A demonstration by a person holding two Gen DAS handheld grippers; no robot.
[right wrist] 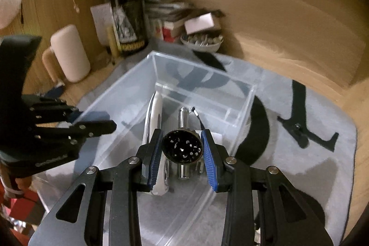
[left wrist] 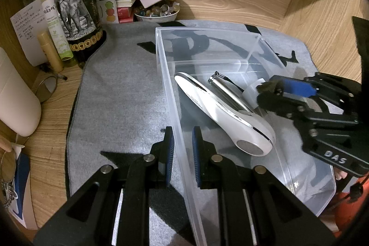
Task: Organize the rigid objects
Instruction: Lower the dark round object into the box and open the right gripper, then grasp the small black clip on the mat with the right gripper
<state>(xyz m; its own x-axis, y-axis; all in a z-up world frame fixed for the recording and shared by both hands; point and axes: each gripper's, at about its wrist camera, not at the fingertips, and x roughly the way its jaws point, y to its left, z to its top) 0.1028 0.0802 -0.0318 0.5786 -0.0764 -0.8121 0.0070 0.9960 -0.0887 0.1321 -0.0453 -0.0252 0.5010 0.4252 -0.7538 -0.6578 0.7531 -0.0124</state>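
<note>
While astride box wall (left wrist: 178, 107), left gripper (left wrist: 183, 142) agape.

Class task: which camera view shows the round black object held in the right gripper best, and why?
The right wrist view: the round black object sits centred between the right gripper pads, its speckled face towards the lens. The left wrist view shows only a dark, blurred edge at that gripper's tips over the clear bin.
</note>
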